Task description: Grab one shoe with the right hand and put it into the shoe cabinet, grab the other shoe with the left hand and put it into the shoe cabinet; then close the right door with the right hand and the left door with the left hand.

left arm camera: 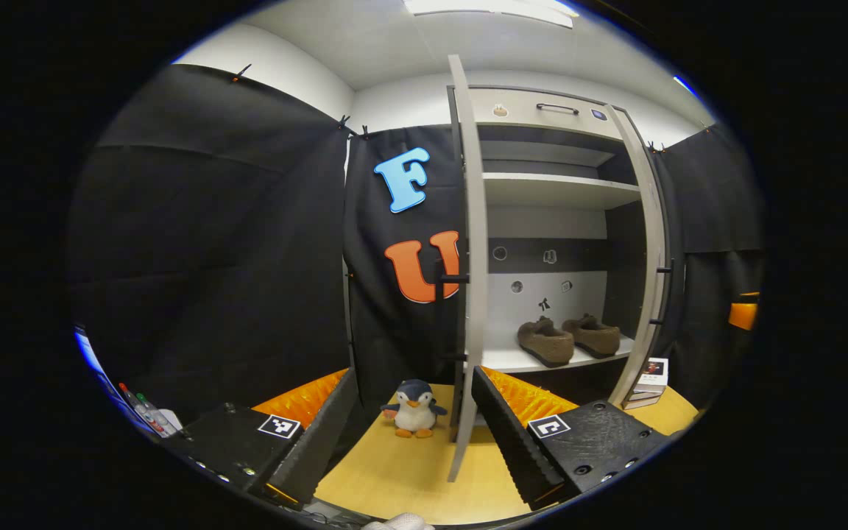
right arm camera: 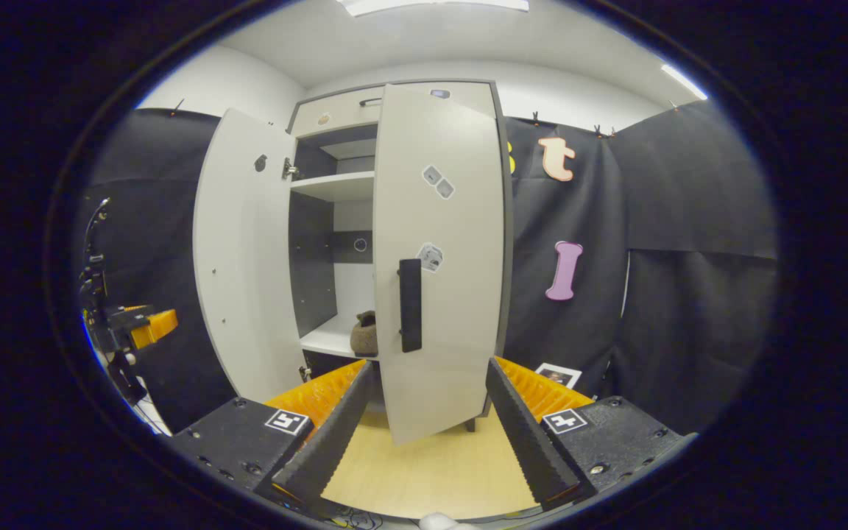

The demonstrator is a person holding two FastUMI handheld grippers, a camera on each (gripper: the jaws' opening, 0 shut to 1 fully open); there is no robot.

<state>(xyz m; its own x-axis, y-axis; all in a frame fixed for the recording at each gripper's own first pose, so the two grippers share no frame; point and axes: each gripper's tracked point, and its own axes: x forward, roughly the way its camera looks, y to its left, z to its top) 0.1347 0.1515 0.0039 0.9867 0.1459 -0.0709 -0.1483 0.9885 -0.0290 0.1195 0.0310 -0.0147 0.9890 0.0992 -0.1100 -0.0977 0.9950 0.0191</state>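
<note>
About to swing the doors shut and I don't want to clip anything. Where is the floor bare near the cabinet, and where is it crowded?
Bare: the floor between the penguin and the left hand-held gripper, and the strip in front of the right door. Crowded: the penguin sits beside the left door, a small box stands by the right door's foot, and both shoes take the right part of the shelf.

Left gripper (left arm camera: pixel 415 434) and right gripper (right arm camera: pixel 424 434): black bodies with screws, square black-and-white markers, sawtooth-ridged fingers, orange ribbed panels behind.
</note>
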